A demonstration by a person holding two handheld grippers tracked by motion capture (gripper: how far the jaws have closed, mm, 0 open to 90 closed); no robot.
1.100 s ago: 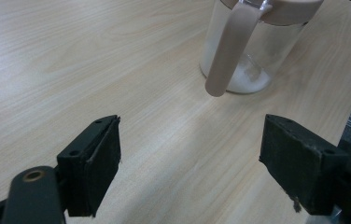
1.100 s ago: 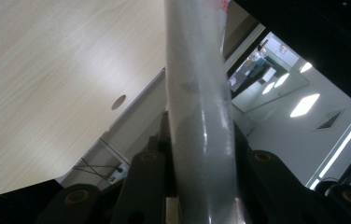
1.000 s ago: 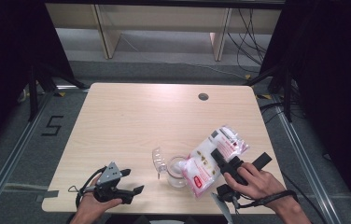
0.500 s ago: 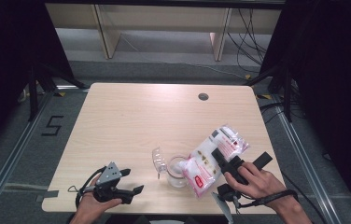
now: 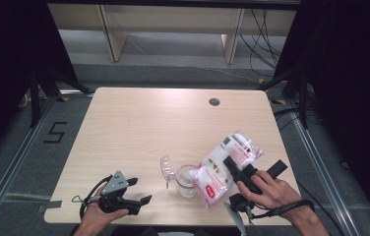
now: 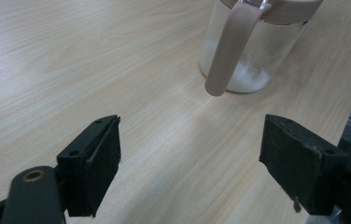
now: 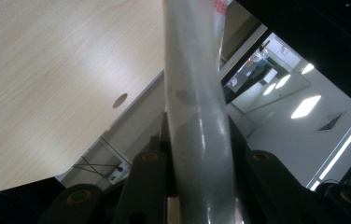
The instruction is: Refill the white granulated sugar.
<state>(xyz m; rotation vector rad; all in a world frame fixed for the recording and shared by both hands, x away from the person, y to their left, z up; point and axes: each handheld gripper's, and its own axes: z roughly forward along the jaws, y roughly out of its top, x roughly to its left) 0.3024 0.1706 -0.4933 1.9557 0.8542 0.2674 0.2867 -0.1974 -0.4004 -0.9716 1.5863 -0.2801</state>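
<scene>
A clear plastic bag (image 5: 220, 164) of white powder with a pink and red label hangs tilted, its lower end over a glass jar (image 5: 187, 181). My right gripper (image 5: 235, 168) is shut on the bag's upper part. In the right gripper view the bag (image 7: 196, 93) runs up between the two jaws of the right gripper (image 7: 197, 156), pinched tight. The jar (image 6: 250, 51) has a beige rim band and strap, and a little white powder lies at its bottom. Its clear lid (image 5: 166, 167) is flipped open to the left. My left gripper (image 5: 139, 191) rests open near the table's front left edge, and in its own view the left gripper (image 6: 194, 158) has nothing between its fingers.
The light wooden table (image 5: 138, 128) has a round cable hole (image 5: 214, 102) near its far right edge. Shelf legs and cables stand on the floor behind it. Dark curtains hang on both sides.
</scene>
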